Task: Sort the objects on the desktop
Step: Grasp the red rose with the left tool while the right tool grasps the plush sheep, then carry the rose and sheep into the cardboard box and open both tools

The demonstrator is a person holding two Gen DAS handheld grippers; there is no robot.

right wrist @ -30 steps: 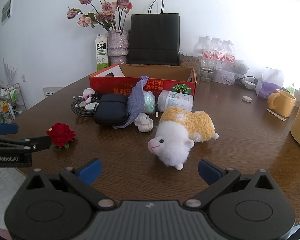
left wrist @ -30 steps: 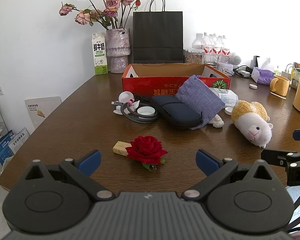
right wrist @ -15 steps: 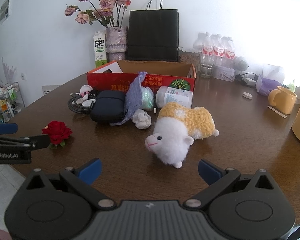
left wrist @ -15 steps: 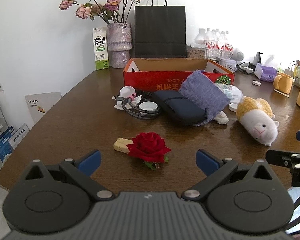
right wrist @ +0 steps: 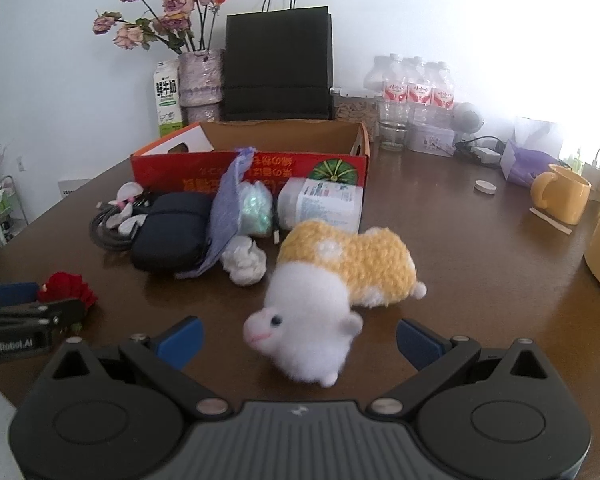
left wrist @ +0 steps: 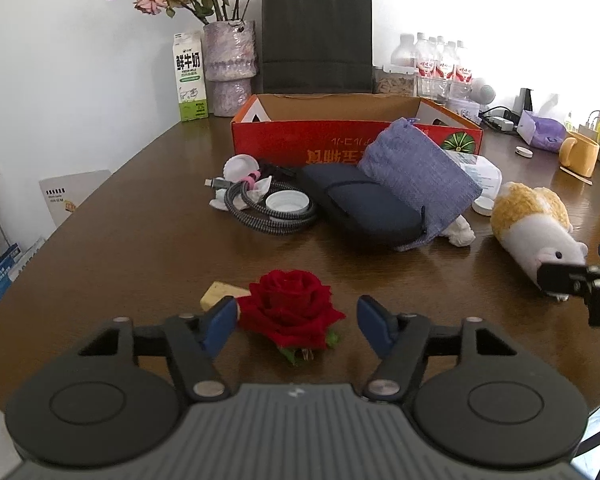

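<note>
The rose was deep red. The plush sheep was white with a yellow back. The box was red with a green pumpkin print, the pouch heathered blue, the mug yellow, the tabletop dark brown.

Each tool, left tool and right tool, has a ribbed grey body, black round-hubbed linkages, silver screws and blue fingertips; white "GenRobot.AI" lettering marks one.

Bare wooden table left of rose; clutter pile fronting red box.
</note>
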